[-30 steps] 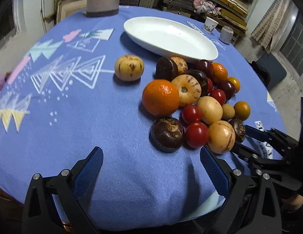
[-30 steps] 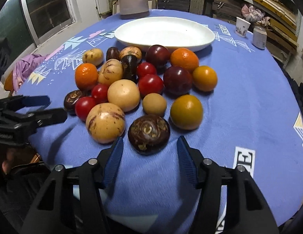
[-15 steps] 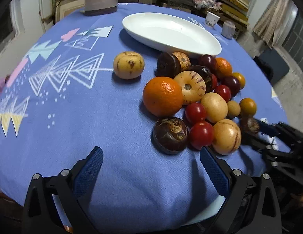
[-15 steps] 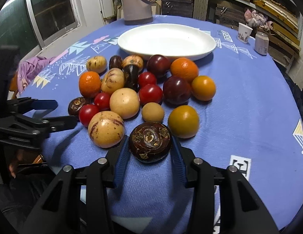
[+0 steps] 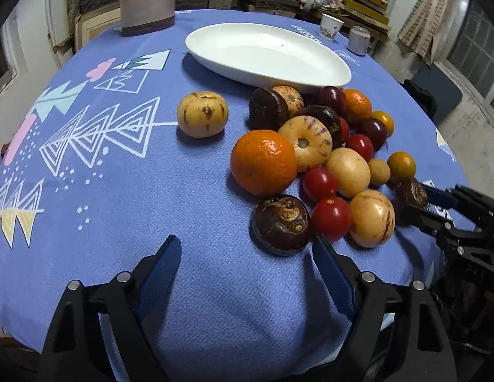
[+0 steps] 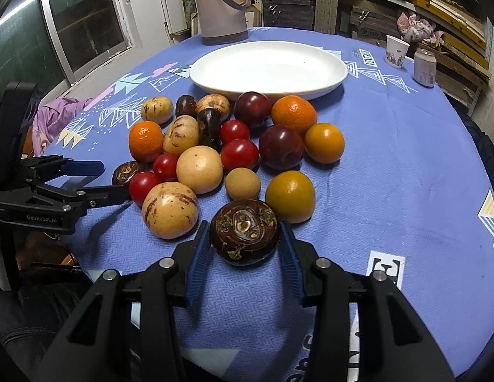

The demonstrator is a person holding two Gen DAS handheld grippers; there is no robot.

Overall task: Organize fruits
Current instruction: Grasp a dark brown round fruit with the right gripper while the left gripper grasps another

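Observation:
A heap of fruit lies on the blue tablecloth in front of an empty white oval plate [image 5: 266, 54] [image 6: 269, 67]. My right gripper [image 6: 245, 238] is shut on a dark brown fruit [image 6: 244, 231] at the near edge of the heap; it also shows in the left wrist view [image 5: 412, 192]. My left gripper [image 5: 247, 254] is open and empty, its right finger close to another dark brown fruit [image 5: 281, 224]. In the right wrist view the left gripper [image 6: 103, 178] reaches in from the left. An orange [image 5: 263, 162] and several red tomatoes and yellow fruits lie between them.
A beige jug [image 6: 221, 3] stands behind the plate. A paper cup [image 6: 396, 51] and a can [image 6: 424, 67] stand at the far right. One yellow fruit [image 5: 202, 114] lies apart, left of the heap. A purple cloth [image 6: 59, 114] hangs by the table's left edge.
My right gripper moved forward around the dark brown fruit and closed on it. My left gripper moved forward toward the heap and stayed open.

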